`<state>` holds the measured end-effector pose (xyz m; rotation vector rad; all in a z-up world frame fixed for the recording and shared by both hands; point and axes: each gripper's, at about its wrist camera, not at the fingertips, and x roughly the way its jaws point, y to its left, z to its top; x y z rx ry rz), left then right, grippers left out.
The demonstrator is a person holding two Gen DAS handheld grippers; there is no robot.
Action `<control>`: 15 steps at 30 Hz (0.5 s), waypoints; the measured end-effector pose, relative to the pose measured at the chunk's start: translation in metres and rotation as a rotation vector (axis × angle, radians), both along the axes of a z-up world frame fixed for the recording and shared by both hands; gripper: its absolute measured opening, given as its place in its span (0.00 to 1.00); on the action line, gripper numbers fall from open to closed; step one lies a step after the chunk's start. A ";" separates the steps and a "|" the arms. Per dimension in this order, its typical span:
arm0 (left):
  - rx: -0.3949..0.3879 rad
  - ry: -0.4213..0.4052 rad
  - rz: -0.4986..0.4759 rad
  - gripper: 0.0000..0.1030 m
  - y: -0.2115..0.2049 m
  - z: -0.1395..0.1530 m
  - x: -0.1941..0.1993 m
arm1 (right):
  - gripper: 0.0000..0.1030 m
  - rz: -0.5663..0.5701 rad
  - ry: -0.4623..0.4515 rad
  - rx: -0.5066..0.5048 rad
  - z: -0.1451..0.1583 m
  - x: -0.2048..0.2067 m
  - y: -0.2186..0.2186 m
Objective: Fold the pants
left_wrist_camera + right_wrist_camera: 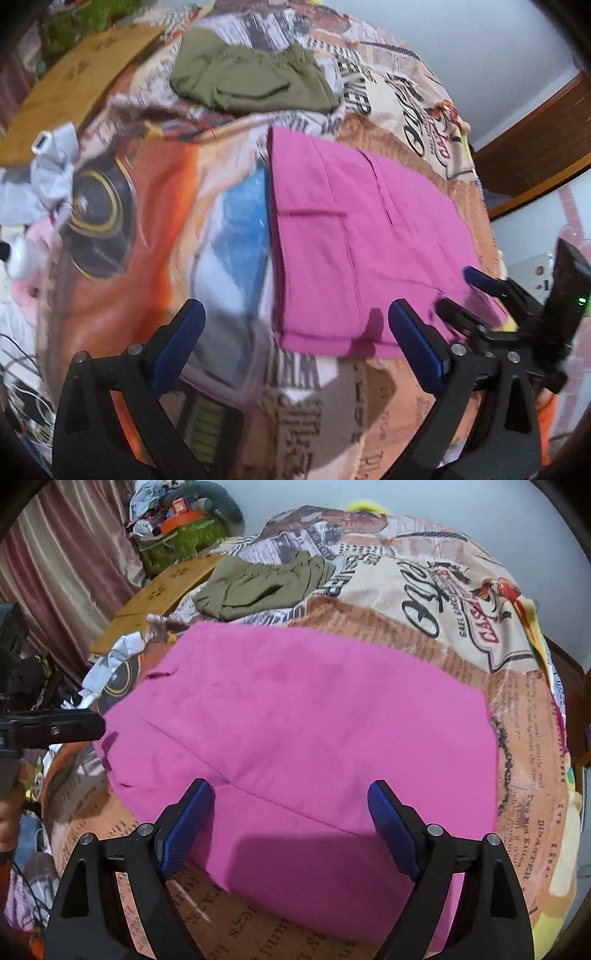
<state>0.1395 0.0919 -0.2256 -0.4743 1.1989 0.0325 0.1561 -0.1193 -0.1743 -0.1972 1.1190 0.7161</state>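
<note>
The left gripper (295,321), black-framed with blue padded fingers (183,341), hangs with its jaws spread wide and nothing between them, above the printed bed cover (147,221) just beside the near left edge of the folded bright pink cotton pants (354,236). In the same left wrist view the right gripper (458,295) shows at the lower right, its blue-tipped fingers apart at the near right corner of the pink fabric. From the right wrist view, the right gripper (291,816) is likewise spread, its two blue pads (391,827) poised over the near part of the pants (295,720) without pinching any cloth. The pants lie flat in a neat rectangular fold in the middle of the newspaper-print, orange and beige bed cover (517,720), with seams and a pocket slit visible on top. Farther back on the cover rests a crumpled olive-green garment with an elastic waistband (251,81), well apart from the pink pants. A flat wooden board (74,85) lies beyond the cover's far left side, and a pink striped curtain (74,554) hangs behind it
</note>
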 end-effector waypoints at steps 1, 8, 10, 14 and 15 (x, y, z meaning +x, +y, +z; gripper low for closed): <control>-0.025 0.008 -0.003 0.98 -0.001 -0.001 -0.001 | 0.82 0.000 0.002 0.007 0.000 0.000 -0.002; -0.216 0.015 -0.030 0.98 -0.013 0.002 -0.008 | 0.82 0.004 0.008 0.020 0.001 -0.003 -0.006; -0.300 0.025 -0.024 0.98 -0.013 0.000 -0.010 | 0.82 0.001 0.012 0.027 0.000 -0.002 -0.007; -0.421 0.025 -0.003 0.98 -0.010 -0.007 -0.011 | 0.83 -0.001 0.013 0.033 -0.001 -0.002 -0.006; -0.447 0.023 0.014 0.98 -0.008 -0.010 -0.010 | 0.83 -0.001 0.014 0.033 -0.001 -0.002 -0.006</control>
